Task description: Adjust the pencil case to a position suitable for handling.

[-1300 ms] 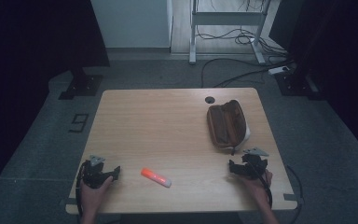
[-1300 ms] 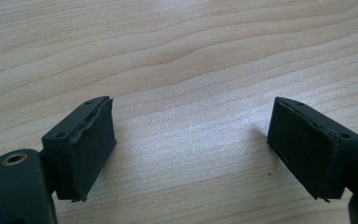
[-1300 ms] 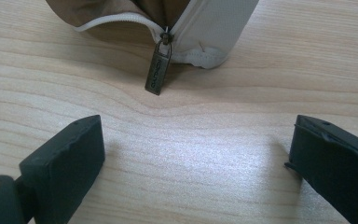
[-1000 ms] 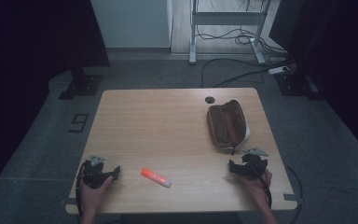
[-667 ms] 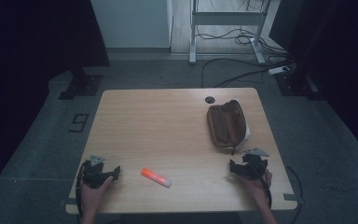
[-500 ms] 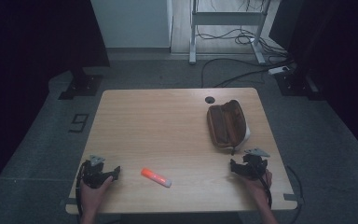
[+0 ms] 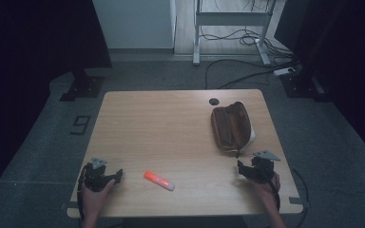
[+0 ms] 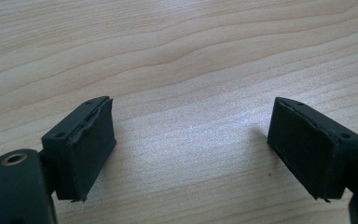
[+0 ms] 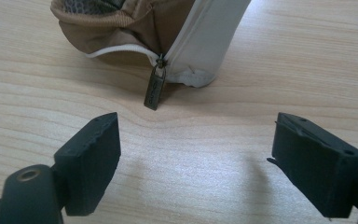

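Pencil case: I see a brown zip pencil case (image 7: 231, 126) lying open on the far right part of the table (image 7: 171, 128), its long side running away from me. Its top gapes along the zip. In the right gripper view the near end (image 9: 168, 28) shows tan fabric, a white zip band and a pale side panel, with mesh lining inside.
Zip pull: a small dark metal pull tab (image 9: 154, 89) hangs from the slider at the case's near end and its tip rests on the wood. It carries embossed writing that I cannot read.
Highlighter: an orange highlighter (image 7: 158, 180) with a pale cap end lies flat near the front edge, left of centre, tilted, well apart from the case.
Writing: I read a grey "9" (image 7: 80, 125) on the floor left of the table.
Left gripper: my left gripper (image 7: 119, 172) sits low at the front left corner, held in the left hand (image 7: 96, 195), pointing right toward the highlighter. In its own view (image 8: 189, 149) the jaws stand wide apart, released, with bare wood between them.
Right gripper: my right gripper (image 7: 241, 167) sits at the front right, held in the right hand (image 7: 267, 187), just beside the case's near end. In its own view (image 9: 196, 161) the jaws are spread wide and grasp nothing; the pull tab lies just ahead of them.
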Motion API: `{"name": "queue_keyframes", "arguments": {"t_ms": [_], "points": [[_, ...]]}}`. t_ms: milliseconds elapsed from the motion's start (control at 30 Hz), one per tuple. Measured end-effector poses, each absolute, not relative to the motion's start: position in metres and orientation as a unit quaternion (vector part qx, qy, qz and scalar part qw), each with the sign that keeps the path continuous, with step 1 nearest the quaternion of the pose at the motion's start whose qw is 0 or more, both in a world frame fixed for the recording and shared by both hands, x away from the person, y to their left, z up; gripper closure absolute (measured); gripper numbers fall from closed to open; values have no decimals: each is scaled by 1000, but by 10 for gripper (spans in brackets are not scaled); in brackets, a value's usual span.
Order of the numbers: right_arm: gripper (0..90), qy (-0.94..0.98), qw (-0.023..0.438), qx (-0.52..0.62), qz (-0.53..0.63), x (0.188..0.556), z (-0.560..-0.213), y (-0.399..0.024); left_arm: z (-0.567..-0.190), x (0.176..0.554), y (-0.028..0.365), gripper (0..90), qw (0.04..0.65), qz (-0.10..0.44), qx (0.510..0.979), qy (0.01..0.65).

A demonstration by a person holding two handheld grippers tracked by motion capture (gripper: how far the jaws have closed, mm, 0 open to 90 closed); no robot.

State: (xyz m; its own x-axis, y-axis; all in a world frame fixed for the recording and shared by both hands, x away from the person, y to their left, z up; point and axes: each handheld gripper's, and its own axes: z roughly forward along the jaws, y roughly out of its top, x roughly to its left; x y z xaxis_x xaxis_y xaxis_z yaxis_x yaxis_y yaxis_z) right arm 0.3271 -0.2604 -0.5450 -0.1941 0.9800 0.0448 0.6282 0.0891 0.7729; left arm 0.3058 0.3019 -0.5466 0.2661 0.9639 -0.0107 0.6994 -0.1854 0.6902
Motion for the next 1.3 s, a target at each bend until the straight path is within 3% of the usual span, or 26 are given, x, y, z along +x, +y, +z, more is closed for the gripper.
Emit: {"name": "queue_keyframes", "arguments": {"t_ms": [1300], "points": [[212,672,269,575,381,350,-503,-270,-547,306,302,147,298,223,737,564]]}}
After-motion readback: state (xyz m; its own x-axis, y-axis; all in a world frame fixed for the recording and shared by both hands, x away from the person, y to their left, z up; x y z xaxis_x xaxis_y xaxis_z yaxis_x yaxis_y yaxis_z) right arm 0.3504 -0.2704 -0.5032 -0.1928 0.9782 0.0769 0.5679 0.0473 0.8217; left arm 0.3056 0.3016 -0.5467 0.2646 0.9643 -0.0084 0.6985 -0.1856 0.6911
